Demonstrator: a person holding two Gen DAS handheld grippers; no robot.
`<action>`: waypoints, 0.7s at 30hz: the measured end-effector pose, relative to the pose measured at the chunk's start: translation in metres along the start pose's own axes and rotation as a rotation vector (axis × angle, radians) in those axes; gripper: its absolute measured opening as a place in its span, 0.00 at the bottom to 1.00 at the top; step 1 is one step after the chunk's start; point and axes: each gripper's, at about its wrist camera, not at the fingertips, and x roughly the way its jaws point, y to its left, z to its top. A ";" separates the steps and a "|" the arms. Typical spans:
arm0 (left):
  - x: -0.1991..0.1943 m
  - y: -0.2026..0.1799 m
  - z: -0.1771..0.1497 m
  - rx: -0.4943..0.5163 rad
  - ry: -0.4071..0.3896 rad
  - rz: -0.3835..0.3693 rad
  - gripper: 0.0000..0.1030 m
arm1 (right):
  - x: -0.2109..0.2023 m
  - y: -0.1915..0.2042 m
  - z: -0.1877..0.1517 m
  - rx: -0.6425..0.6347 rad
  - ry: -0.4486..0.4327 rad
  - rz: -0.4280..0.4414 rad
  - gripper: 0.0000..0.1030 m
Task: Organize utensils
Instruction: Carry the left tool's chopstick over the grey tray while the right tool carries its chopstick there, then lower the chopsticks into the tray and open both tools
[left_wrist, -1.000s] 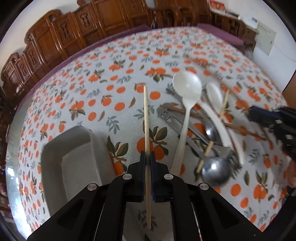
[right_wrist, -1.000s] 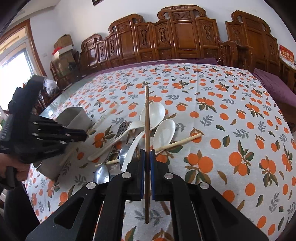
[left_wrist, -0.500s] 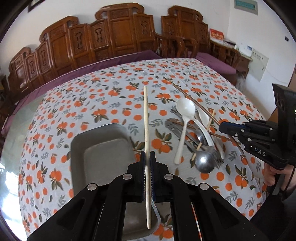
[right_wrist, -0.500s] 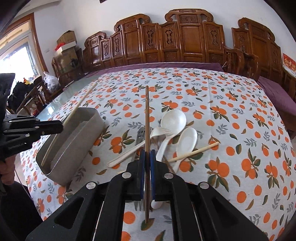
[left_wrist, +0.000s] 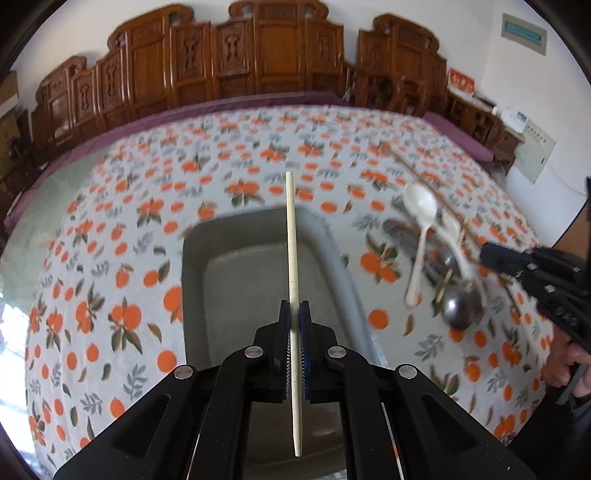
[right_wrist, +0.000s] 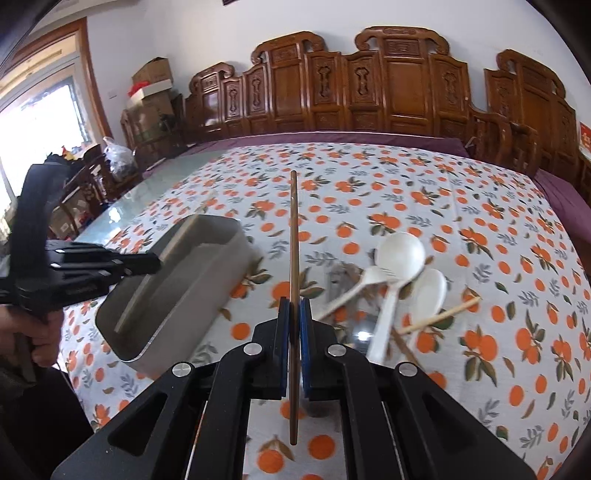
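In the left wrist view, the left claw (left_wrist: 294, 317) is closed tight on a pale chopstick (left_wrist: 291, 236), which hangs over the grey tray (left_wrist: 343, 266) on the worktop (left_wrist: 110, 221). To the right lies a pile of spoons (left_wrist: 424, 236).

In the right wrist view, the right claw (right_wrist: 294, 314) is clamped on a dark chopstick (right_wrist: 293, 236), above the cloth between tray and spoons.

A matt grey metal tray (left_wrist: 343, 266) sits on a printed cloth (left_wrist: 110, 295). At 3 o'clock of it lie 2 glossy white plastic spoons (right_wrist: 400, 254) and a shiny steel spoon (left_wrist: 460, 308). Carved wooden chairs (right_wrist: 388, 85) look polished. A pale wooden chopstick (left_wrist: 291, 240) looks smooth.
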 end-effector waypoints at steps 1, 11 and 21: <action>0.004 0.001 -0.002 0.000 0.014 0.003 0.04 | 0.001 0.002 0.000 -0.003 0.000 0.003 0.06; 0.017 0.010 -0.008 -0.023 0.061 0.006 0.04 | 0.012 0.027 0.001 -0.022 0.017 0.044 0.06; -0.022 0.033 -0.001 -0.083 -0.045 0.002 0.04 | 0.016 0.056 0.001 -0.024 0.026 0.073 0.06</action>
